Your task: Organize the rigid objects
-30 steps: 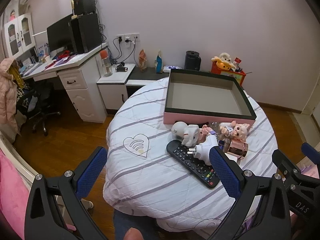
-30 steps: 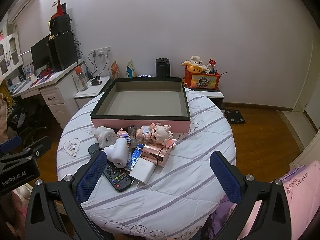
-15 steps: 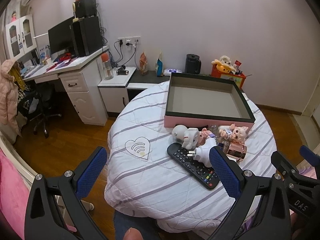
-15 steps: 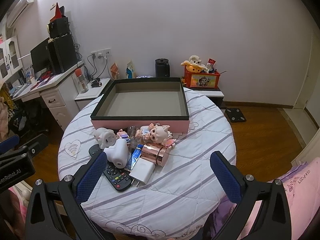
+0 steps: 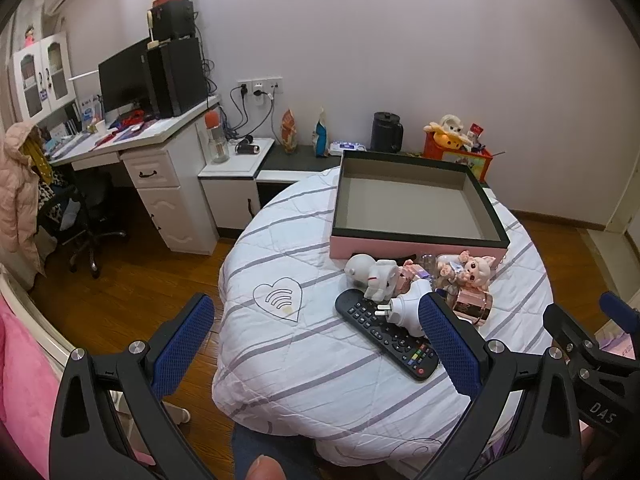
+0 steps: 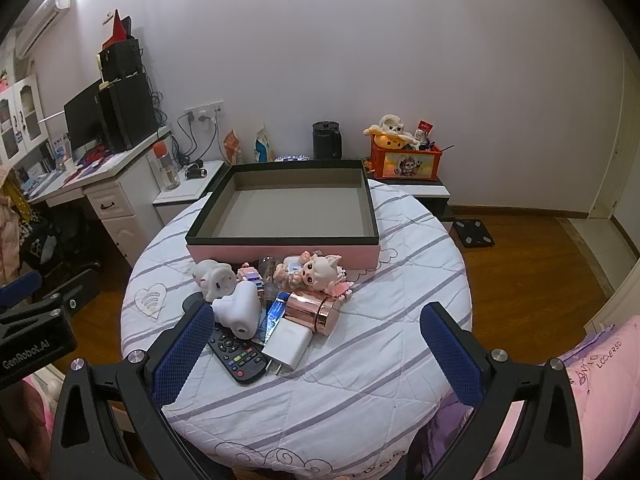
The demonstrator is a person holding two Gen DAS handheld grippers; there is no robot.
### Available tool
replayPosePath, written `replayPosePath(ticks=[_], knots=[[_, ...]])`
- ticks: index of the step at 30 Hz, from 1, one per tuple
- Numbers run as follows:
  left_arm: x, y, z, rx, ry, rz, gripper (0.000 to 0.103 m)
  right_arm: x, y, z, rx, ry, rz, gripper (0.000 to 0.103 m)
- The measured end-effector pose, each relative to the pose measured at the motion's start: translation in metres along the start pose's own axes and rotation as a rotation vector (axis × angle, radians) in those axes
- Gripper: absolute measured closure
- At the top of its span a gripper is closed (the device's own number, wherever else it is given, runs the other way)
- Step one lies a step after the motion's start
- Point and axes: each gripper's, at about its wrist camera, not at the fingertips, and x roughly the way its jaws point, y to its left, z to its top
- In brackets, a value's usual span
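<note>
Grippers: left gripper (image 5: 316, 320) and right gripper (image 6: 316, 326) hung spread wide, empty.
Pile: remote control (image 6: 236, 354), charger (image 6: 288, 340), doll (image 6: 316, 272) lay before the empty box (image 6: 280, 248).
Tip: take the top piece first.

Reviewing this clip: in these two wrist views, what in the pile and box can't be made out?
- Remote control: its far end is hidden under the white plug adapter in the right wrist view.
- Clear item mid-pile: too small and crowded by the doll to identify in either view.
- Blue packet: print too small to read, right wrist view.
- Pink box: near inner floor hidden by its front wall, both views.
</note>
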Motion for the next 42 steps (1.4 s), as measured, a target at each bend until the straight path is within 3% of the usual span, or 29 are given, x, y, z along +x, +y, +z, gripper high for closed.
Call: replayPosePath(ticks=[42], knots=[[0.003, 0.004, -0.004, -0.020, 0.015, 0.002, 0.000, 0.010, 0.001, -0.002, -0.010, 0.024, 0.013, 0.000]])
